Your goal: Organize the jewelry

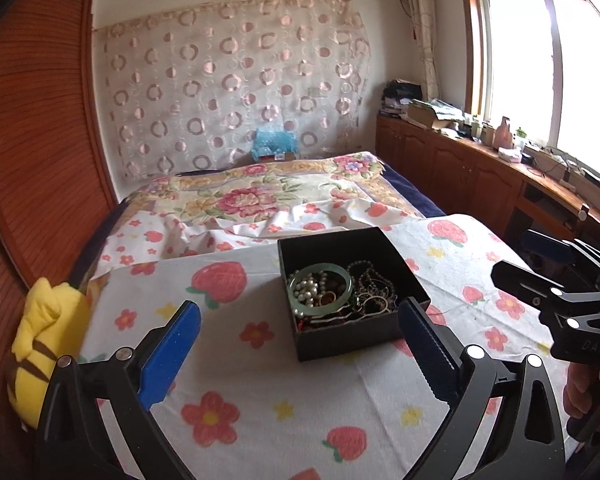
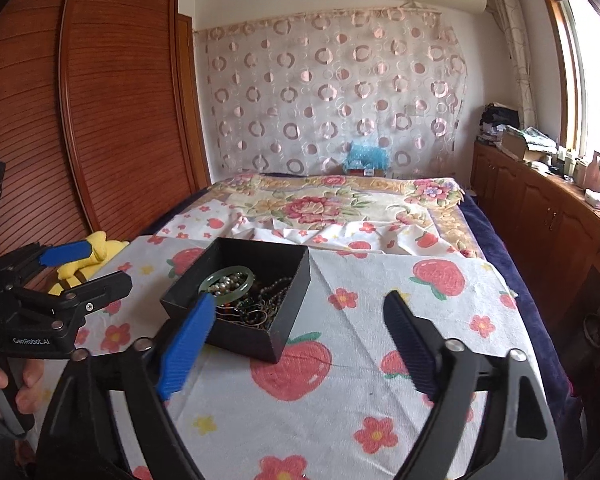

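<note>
Square black box (image 1: 354, 304) holds glossy green bangle (image 1: 322, 286) (pearls, perhaps) on fuzzy cloth (image 1: 260, 392).

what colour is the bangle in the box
Pale green jade-like round bangle, clearest in the left wrist view.

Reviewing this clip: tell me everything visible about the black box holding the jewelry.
The black box is a square, lidless, matte container that looks like cardboard, with upright walls. It sits flat on the strawberry-print cloth covering the near end of the bed, apart from both grippers, with nothing gripping it. Inside lies a tangle of jewelry: a pale green bangle resting on top, a string of white pearls within its ring, and dark bead strands and thin metal chains piled beside it. Its far inner corner is bare.
</note>
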Available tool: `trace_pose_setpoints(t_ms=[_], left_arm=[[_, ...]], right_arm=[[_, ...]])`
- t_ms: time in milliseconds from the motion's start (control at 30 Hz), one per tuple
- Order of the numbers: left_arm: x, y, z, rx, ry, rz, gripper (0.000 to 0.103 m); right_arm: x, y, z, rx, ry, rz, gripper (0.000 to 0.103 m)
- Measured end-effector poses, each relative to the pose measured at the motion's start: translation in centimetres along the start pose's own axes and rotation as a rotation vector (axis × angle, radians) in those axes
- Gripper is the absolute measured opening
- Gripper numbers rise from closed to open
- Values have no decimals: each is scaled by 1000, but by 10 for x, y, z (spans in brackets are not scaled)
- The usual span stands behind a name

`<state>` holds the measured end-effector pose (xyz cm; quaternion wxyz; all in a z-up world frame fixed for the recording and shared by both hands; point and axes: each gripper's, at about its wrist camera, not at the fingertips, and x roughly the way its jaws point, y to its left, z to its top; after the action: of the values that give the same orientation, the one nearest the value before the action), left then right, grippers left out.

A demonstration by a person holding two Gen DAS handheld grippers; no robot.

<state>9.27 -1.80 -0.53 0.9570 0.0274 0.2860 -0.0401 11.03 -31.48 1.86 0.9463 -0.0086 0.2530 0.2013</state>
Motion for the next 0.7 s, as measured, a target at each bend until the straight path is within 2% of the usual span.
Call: trace_pose_setpoints(t_ms=[100,700], left_arm=[[-14,2,-8,-16,-9,17,95],[-37,1,-23,-35,-32,34,95]], right_arm=[[-9,4,-1,0,-19,-24,100],[-16,8,-6,4,-30,-37,100]])
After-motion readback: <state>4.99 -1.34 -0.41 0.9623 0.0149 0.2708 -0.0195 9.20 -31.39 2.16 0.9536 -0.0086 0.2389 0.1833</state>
